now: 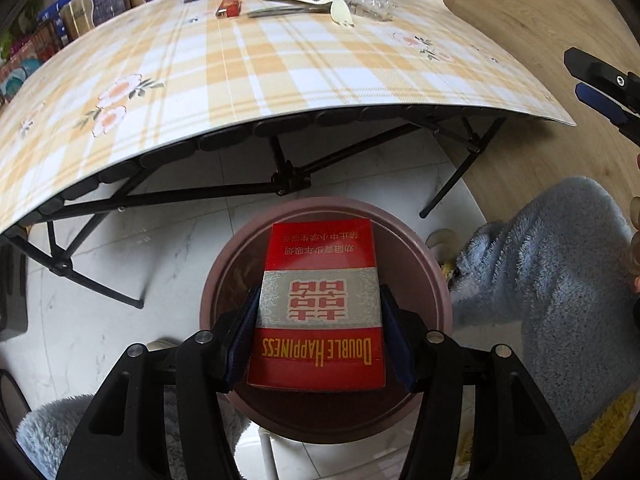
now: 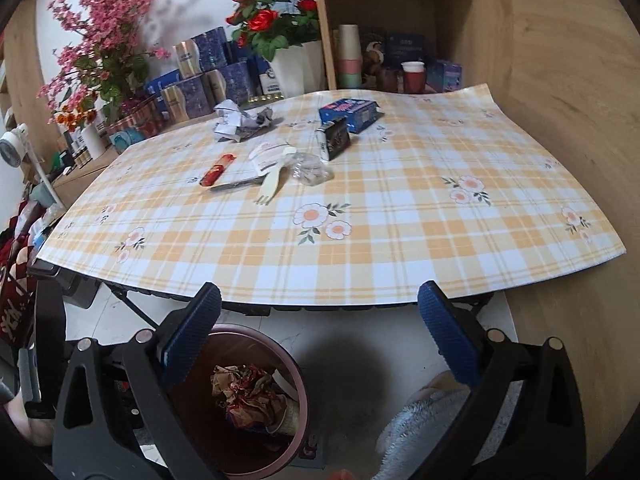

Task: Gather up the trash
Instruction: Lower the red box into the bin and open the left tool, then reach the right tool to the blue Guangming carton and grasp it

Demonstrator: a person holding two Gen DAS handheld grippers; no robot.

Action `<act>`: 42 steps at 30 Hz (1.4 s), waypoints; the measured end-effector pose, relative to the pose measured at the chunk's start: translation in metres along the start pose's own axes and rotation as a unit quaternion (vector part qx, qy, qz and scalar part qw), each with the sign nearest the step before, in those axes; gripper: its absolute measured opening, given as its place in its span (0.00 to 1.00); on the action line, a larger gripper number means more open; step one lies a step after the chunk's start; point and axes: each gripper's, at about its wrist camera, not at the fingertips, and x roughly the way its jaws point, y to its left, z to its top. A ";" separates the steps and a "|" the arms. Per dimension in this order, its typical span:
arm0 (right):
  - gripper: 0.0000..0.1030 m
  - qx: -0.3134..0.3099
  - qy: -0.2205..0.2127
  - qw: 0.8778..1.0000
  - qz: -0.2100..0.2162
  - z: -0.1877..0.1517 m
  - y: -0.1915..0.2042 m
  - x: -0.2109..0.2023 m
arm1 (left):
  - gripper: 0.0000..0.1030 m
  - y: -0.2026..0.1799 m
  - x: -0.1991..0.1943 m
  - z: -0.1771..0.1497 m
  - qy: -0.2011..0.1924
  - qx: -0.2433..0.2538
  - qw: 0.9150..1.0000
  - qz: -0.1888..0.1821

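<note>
My left gripper is shut on a red Double Happiness cigarette box, its pads pressing the box's two long sides. The box hangs right above the round maroon bin on the floor. My right gripper is wide open and holds nothing, at the table's near edge; it also shows at the edge of the left view. The bin holds crumpled wrappers. On the checked tablecloth lie crumpled paper, a red packet, a plastic fork, clear wrap, a dark box and a blue box.
The folding table's black legs stand just behind the bin. A person's fluffy blue-grey leg is right of the bin. Flower pots, stacked boxes and a wooden shelf line the table's far side.
</note>
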 end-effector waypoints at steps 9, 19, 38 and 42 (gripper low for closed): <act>0.94 -0.011 0.009 1.000 -0.009 0.002 0.006 0.002 | 0.78 0.002 -0.019 0.000 -0.042 -0.012 0.999 -0.006; 0.94 -0.038 -0.003 0.999 -0.017 0.014 0.005 0.001 | 0.90 0.038 -0.084 0.004 -0.194 -0.107 0.975 -0.006; 0.94 -0.024 0.003 1.000 0.001 0.075 -0.016 0.039 | 0.94 0.114 -0.157 0.064 -0.311 -0.139 0.939 0.055; 0.94 -0.013 0.006 1.000 0.002 0.097 -0.031 0.059 | 0.94 0.125 -0.152 0.082 -0.310 -0.136 0.939 0.061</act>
